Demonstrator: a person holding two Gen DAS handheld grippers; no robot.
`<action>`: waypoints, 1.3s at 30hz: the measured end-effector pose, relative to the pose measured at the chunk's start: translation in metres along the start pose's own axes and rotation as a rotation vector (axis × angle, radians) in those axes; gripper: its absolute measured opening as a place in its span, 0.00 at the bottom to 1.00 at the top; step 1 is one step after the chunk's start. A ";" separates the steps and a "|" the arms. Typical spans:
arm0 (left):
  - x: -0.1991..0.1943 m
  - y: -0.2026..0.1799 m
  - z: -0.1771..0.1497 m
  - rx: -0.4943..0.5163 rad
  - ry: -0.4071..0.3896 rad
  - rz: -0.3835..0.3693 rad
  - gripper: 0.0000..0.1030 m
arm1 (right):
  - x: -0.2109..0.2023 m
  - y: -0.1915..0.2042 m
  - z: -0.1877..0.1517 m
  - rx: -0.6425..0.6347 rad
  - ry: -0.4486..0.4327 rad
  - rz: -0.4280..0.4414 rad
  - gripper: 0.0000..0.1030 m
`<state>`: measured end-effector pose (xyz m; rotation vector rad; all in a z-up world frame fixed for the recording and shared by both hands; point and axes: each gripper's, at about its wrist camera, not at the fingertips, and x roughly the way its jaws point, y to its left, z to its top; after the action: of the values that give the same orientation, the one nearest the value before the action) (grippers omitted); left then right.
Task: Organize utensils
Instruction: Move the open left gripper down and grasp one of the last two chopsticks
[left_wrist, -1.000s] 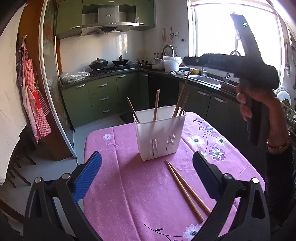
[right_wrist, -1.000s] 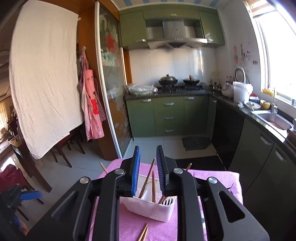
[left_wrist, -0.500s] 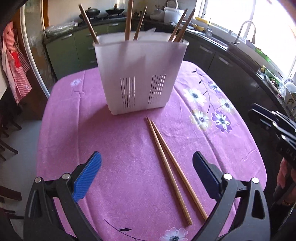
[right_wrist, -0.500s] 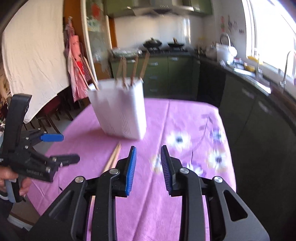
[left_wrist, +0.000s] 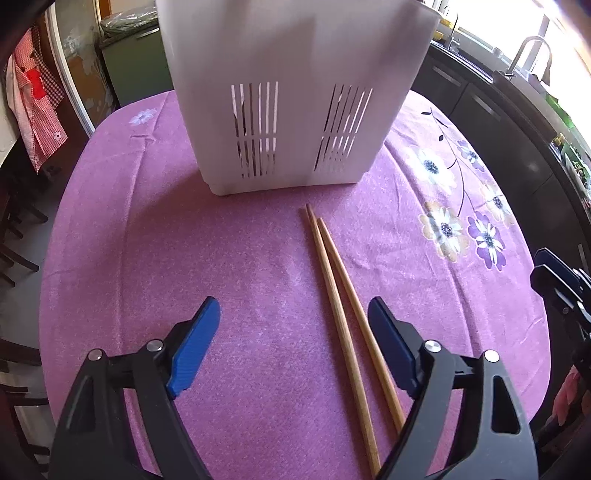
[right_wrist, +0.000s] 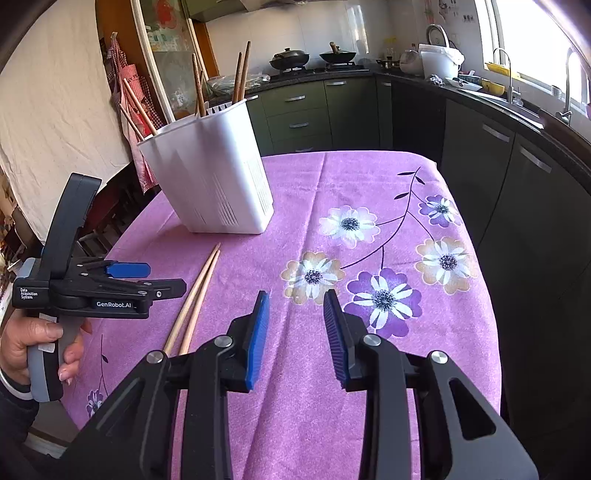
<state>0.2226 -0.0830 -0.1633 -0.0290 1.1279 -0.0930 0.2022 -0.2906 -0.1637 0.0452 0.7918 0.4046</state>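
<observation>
Two wooden chopsticks (left_wrist: 340, 306) lie side by side on the purple flowered tablecloth (left_wrist: 229, 258), just in front of a white slotted utensil holder (left_wrist: 291, 103). My left gripper (left_wrist: 295, 325) is open and empty, low over the cloth, with the chopsticks passing next to its right finger. In the right wrist view the holder (right_wrist: 210, 177) holds several upright chopsticks, and the loose pair (right_wrist: 195, 299) lies left of my right gripper (right_wrist: 295, 317). That gripper is partly open and empty over the cloth. The left gripper (right_wrist: 147, 277) shows there too.
The table's edges fall off on all sides; dark kitchen cabinets (right_wrist: 517, 177) and a counter with a sink run along the right. Chairs (left_wrist: 14, 236) and a hanging checked apron (left_wrist: 37, 103) stand at the left.
My left gripper has dropped and moved closer to the holder and the loose chopsticks. My right gripper has come down from above the holder to the table's right side and opened wider.
</observation>
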 end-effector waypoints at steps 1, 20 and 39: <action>0.001 -0.001 0.001 -0.002 0.008 0.003 0.69 | 0.000 0.001 0.002 0.002 -0.001 0.001 0.30; 0.015 -0.030 -0.001 0.018 0.060 0.057 0.41 | -0.013 -0.016 -0.003 0.051 -0.020 0.027 0.31; 0.004 -0.031 0.006 0.055 0.045 0.013 0.07 | -0.020 -0.014 -0.003 0.048 -0.021 0.028 0.35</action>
<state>0.2275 -0.1141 -0.1622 0.0298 1.1695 -0.1139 0.1925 -0.3107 -0.1549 0.1052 0.7807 0.4116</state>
